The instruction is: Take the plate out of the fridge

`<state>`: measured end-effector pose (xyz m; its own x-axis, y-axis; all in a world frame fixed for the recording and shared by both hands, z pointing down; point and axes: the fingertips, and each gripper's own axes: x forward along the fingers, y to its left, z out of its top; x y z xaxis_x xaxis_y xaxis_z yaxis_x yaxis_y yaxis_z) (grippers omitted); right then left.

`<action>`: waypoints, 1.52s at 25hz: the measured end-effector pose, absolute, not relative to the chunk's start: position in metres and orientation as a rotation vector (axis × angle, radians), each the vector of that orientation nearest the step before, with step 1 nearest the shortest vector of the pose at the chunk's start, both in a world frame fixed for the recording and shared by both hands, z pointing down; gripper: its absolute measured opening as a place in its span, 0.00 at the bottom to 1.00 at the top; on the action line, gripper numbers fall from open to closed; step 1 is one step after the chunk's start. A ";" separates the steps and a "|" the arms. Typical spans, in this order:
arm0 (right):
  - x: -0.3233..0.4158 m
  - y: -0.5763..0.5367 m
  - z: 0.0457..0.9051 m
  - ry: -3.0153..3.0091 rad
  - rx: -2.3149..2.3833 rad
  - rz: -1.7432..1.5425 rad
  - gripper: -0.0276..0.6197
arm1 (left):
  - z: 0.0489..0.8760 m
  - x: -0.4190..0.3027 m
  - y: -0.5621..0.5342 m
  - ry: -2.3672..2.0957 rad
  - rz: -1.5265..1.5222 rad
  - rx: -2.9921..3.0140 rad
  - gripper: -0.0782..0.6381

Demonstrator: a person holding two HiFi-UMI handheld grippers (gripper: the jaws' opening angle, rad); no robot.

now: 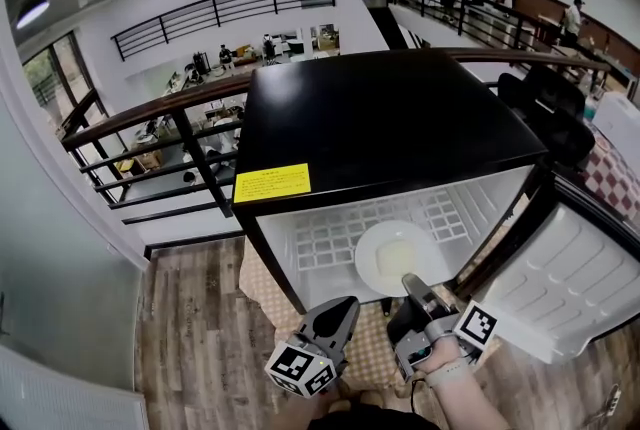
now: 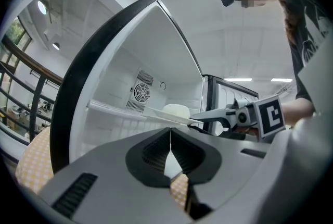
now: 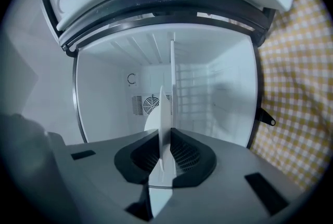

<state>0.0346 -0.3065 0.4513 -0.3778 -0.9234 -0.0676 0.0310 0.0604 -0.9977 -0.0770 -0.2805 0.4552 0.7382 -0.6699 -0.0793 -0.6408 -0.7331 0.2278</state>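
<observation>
A white plate point(image 1: 380, 268) with a pale lump on it lies on the wire shelf point(image 1: 320, 243) inside the open small fridge point(image 1: 380, 118). My right gripper point(image 1: 411, 286) is shut on the plate's near rim. In the right gripper view the plate point(image 3: 164, 113) runs edge-on between the jaws of the right gripper point(image 3: 165, 137). My left gripper point(image 1: 347, 306) hangs shut and empty just left of it, in front of the fridge. From the left gripper point(image 2: 170, 132) view I see the plate point(image 2: 156, 116) and the right gripper point(image 2: 208, 114) clamped on its edge.
The fridge door point(image 1: 570, 278) stands open to the right. A yellow checkered cloth point(image 3: 291, 87) lies under the fridge on the wooden floor point(image 1: 190, 318). A railing point(image 1: 150, 118) runs behind, with a drop beyond. A fan vent point(image 3: 151, 104) sits on the fridge's back wall.
</observation>
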 end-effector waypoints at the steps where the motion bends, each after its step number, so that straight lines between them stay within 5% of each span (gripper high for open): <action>1: 0.036 -0.304 0.451 1.503 -0.937 -1.442 0.13 | 0.455 -0.077 -0.280 -1.046 -0.232 2.754 0.12; 38: 0.046 -0.243 0.472 1.573 -0.903 -1.448 0.13 | 0.460 -0.077 -0.268 -1.079 -0.211 2.751 0.12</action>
<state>0.0456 -0.2426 0.4722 -0.4270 -0.9000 -0.0878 0.0130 0.0910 -0.9958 -0.0770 -0.2675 0.4598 0.7267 -0.6838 -0.0660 -0.6584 -0.7207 0.2171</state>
